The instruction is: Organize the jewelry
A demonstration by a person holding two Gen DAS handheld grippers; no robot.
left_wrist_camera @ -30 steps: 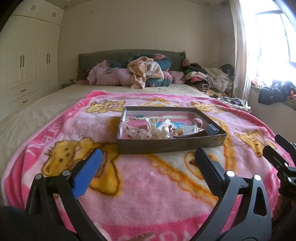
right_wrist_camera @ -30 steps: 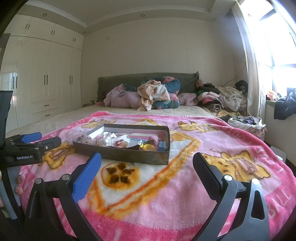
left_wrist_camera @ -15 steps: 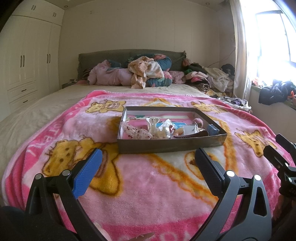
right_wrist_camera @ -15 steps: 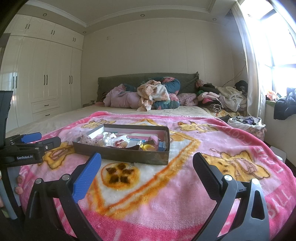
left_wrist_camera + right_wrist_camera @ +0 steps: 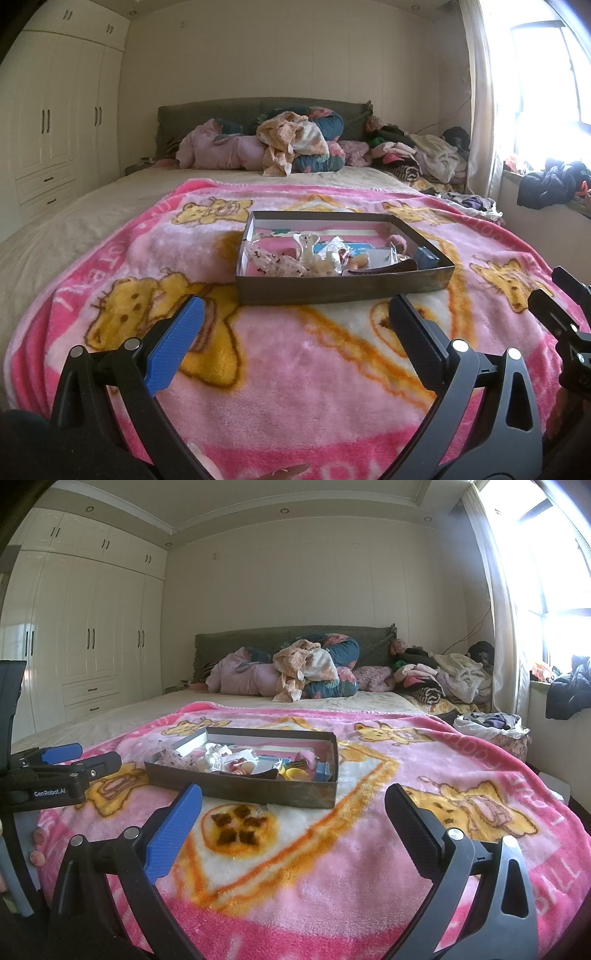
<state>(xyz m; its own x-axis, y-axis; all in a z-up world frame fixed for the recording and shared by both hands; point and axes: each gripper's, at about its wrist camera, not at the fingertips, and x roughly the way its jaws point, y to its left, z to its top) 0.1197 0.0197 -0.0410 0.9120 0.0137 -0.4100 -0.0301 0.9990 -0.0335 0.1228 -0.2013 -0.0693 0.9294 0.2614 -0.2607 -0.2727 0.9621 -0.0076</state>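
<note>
Grippers both spread wide, holding nothing, above pink cartoon blanket [image 5: 295, 369] w/ jewelry box ahead.
L gripper [image 5: 295, 325] jaws apart & empty, hovering over blanket short of the shallow dark cardboard box [image 5: 343, 290]; R gripper [image 5: 293, 812] same, jaws apart, empty, box [image 5: 258, 790] ahead and slightly left of it. Box sits flat on blanket mid-bed, open top, packed w/ mixed small items: white hair clip [image 5: 306, 247], floral pouch [image 5: 273, 264], blue small box [image 5: 426, 258], yellow ring-shaped piece [image 5: 293, 774]; exact jewelry pieces too small to tell. Clothes pile [image 5: 291, 147] at headboard, well apart from box. White wardrobe [image 5: 92, 653] along left wall.
</note>
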